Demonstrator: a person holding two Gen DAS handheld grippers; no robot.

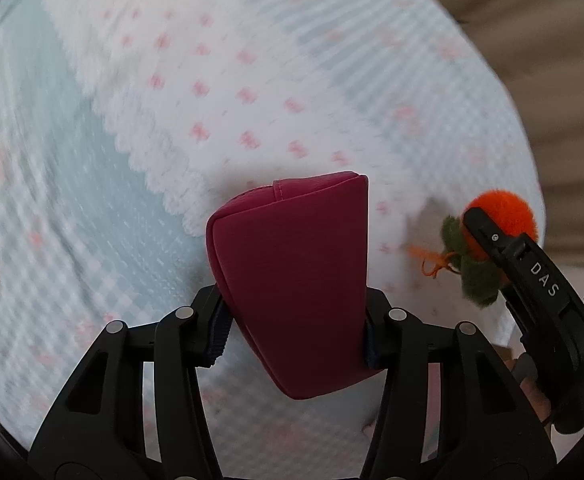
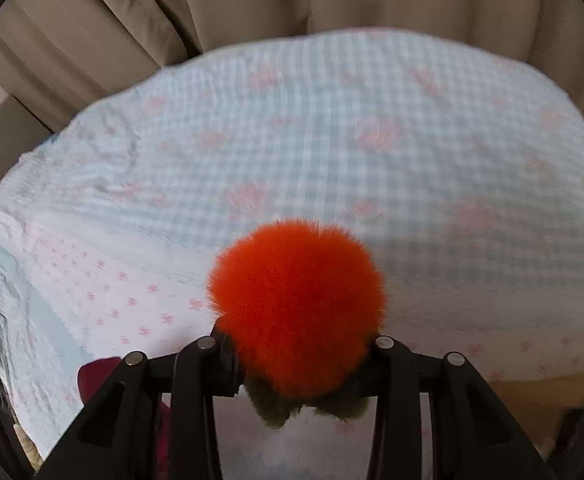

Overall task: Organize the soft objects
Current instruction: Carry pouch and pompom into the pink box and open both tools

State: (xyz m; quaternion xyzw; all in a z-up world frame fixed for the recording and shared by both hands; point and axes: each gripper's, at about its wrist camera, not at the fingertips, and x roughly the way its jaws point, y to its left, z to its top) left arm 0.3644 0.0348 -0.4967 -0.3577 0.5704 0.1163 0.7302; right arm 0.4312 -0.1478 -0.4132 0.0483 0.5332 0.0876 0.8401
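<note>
While both tools are raised above the bed, each has something soft clamped between its fingers. The left gripper (image 1: 294, 320) squeezes a magenta faux-leather pouch (image 1: 292, 280) with a stitched seam along its top edge; the pouch stands up between the two black fingers, pinched at its lower half, with its wider end pointing away from the camera. The right gripper (image 2: 298, 360) pinches a fluffy orange pom-pom ball (image 2: 298, 308) with dark green felt leaves (image 2: 276, 412) at its base, the leaves sitting down between the fingers and the orange fluff bulging out ahead of them. From the left wrist view the same ball (image 1: 500, 212) shows at the right, beside the pouch but apart from it, with a loose orange thread (image 1: 432, 260) trailing off the leaves. Below both lies a pale blue gingham bedsheet with pink flower prints (image 2: 372, 120), and over part of it a white scallop-edged blanket dotted with small pink motifs (image 1: 212, 92). Beige curtains (image 2: 212, 0) hang behind the bed.
</note>
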